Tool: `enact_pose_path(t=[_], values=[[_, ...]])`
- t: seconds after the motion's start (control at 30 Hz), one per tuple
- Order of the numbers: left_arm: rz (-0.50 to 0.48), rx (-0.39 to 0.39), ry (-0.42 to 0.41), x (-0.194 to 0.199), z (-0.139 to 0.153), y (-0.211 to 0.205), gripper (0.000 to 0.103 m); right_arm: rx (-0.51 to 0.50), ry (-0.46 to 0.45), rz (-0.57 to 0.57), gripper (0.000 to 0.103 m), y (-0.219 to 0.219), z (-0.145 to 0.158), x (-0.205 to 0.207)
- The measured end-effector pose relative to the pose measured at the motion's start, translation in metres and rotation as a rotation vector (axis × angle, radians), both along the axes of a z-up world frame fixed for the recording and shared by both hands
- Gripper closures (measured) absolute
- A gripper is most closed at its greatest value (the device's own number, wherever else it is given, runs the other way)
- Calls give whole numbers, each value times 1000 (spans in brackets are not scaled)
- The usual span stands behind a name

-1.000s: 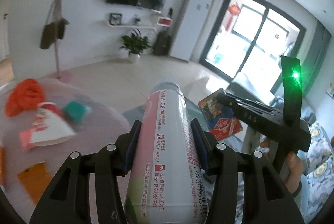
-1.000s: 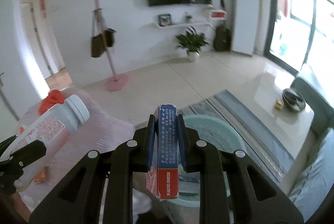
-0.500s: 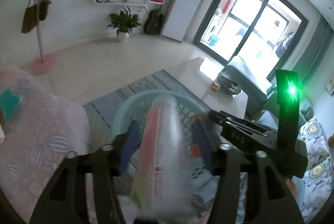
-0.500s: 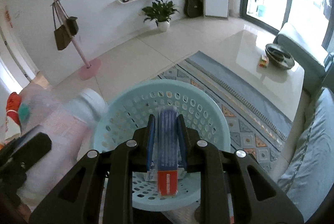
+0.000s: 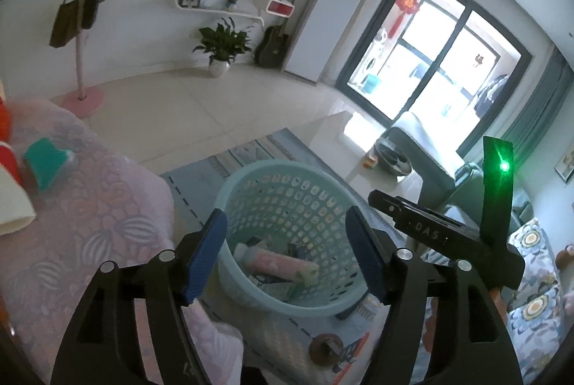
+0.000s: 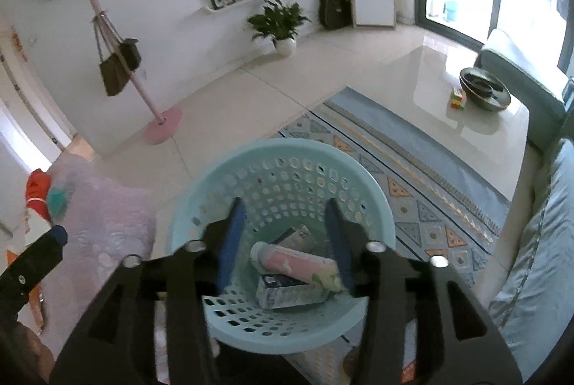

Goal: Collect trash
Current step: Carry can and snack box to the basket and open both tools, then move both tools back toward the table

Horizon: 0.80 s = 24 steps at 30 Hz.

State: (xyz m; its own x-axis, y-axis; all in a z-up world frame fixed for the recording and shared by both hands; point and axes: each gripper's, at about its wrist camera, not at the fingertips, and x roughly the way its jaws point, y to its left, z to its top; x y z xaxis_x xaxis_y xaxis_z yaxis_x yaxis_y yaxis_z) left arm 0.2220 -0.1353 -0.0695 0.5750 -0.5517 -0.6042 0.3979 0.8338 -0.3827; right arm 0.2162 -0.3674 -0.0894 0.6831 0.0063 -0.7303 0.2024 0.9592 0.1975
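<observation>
A light blue perforated basket [image 5: 251, 177] [image 6: 287, 148] stands on the floor beside the table. A pink and white bottle [image 5: 276, 264] [image 6: 297, 264] lies on its side inside it, with a blue and white carton [image 6: 287, 293] and other packs beside it. My left gripper [image 5: 287, 252] is open and empty above the basket. My right gripper [image 6: 285, 238] is open and empty above the basket too. Its body shows at the right of the left wrist view [image 5: 448, 234].
A table with a pink patterned cloth [image 5: 89, 212] [image 6: 107, 227] lies to the left, with a teal piece [image 5: 46, 164], a white wrapper [image 5: 10, 205] and red trash [image 6: 36, 191] on it. A patterned rug [image 6: 412, 177], a white coffee table [image 6: 466, 119] and a sofa [image 6: 538, 259] lie to the right.
Both grippers swung from the table to above the basket and opened. The bottle and the carton dropped out of them into the basket.
</observation>
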Motion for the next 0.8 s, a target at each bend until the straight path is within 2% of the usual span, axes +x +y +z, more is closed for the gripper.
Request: enact_pose_path(t=[0.17, 0.3, 0.43, 0.67, 0.8], values=[[33, -11, -49, -18, 20, 21, 30, -26, -72, 84, 54, 35, 28, -15], [88, -13, -100, -41, 38, 51, 23, -43, -139, 154, 45, 70, 49, -26], [157, -17, -143, -62, 54, 88, 19, -51, -190, 250, 44, 111, 64, -33], [325, 21, -195, -94, 72, 174, 17, -86, -206, 392, 40, 193, 72, -37], [428, 41, -184, -106, 73, 223, 17, -78, -192, 448, 39, 228, 69, -31]])
